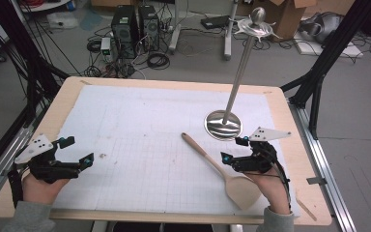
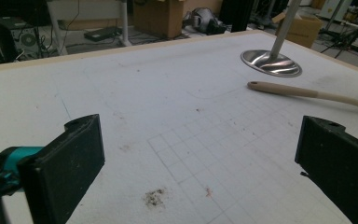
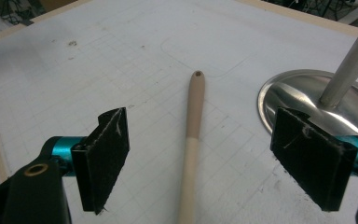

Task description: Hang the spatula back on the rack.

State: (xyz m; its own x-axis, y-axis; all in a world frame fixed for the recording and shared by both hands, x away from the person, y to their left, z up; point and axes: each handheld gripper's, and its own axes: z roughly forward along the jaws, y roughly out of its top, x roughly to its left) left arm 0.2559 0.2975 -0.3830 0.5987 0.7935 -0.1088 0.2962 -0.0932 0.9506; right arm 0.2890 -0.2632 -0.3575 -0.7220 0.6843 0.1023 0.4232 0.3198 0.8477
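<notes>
A wooden spatula [image 1: 222,169] lies flat on the white gridded mat [image 1: 140,130], handle toward the middle, blade [image 1: 244,190] near the front edge. My right gripper [image 1: 234,149] hovers just over its handle [image 3: 193,135], open, with the handle running between the two black pads [image 3: 103,154] untouched. A metal stand with a round base [image 1: 223,124] and tall pole [image 1: 239,72] rises beside the right gripper. At the front left my left gripper [image 1: 77,151] rests low over the mat, open with nothing between its pads [image 2: 70,163]. It sees the spatula handle [image 2: 303,92] and the stand base [image 2: 271,63] far off.
The mat covers a wooden table [image 1: 299,159] whose edges lie close to both hands. A small dark smudge [image 2: 154,198] marks the mat near the left gripper. Beyond the table the floor holds computer towers [image 1: 135,29], cables and cardboard boxes [image 1: 290,14].
</notes>
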